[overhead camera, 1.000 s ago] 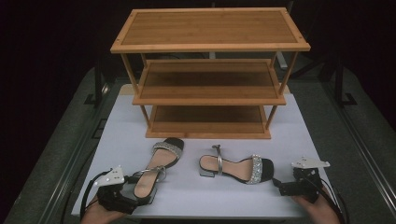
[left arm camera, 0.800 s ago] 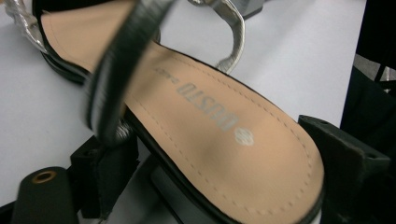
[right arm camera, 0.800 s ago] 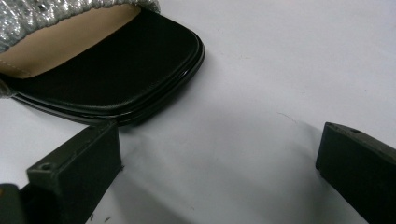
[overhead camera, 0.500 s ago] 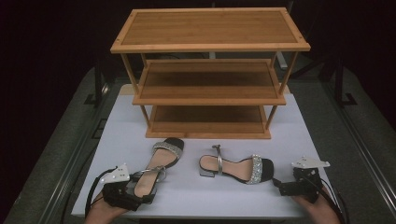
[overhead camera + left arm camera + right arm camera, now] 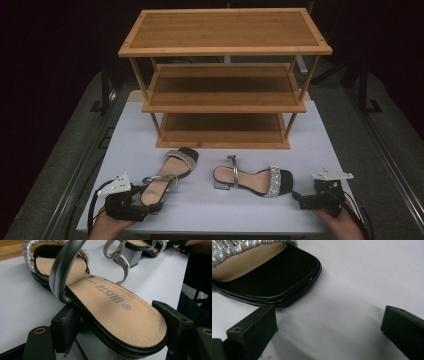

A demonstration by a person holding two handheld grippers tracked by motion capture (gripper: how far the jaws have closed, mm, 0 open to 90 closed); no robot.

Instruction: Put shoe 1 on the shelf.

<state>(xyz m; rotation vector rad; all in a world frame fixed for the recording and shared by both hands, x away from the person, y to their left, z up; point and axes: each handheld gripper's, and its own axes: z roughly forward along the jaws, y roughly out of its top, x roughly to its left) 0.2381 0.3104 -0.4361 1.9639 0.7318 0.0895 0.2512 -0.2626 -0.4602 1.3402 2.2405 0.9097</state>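
Note:
Two black sandals with tan insoles and silver straps lie on the white table (image 5: 320, 135). The left sandal (image 5: 170, 172) points toward the shelf. Its heel sits between the jaws of my left gripper (image 5: 145, 202), which stand on either side of the heel block. In the left gripper view the insole (image 5: 112, 305) overhangs both jaws of the left gripper (image 5: 120, 322). The right sandal (image 5: 255, 180) lies crosswise with its toe to the right. My right gripper (image 5: 297, 199) stands open just beyond that toe (image 5: 274, 277), with bare table between the jaws of the right gripper (image 5: 329, 322).
A three-tier wooden shelf (image 5: 222, 85) stands at the back of the table, all tiers bare. The table's front edge runs just behind both grippers. The other sandal's heel and buckle strap (image 5: 120, 257) lie ahead of my left gripper.
The left gripper has shifted slightly at the sandal's heel. The right gripper and both sandals have stayed in place.

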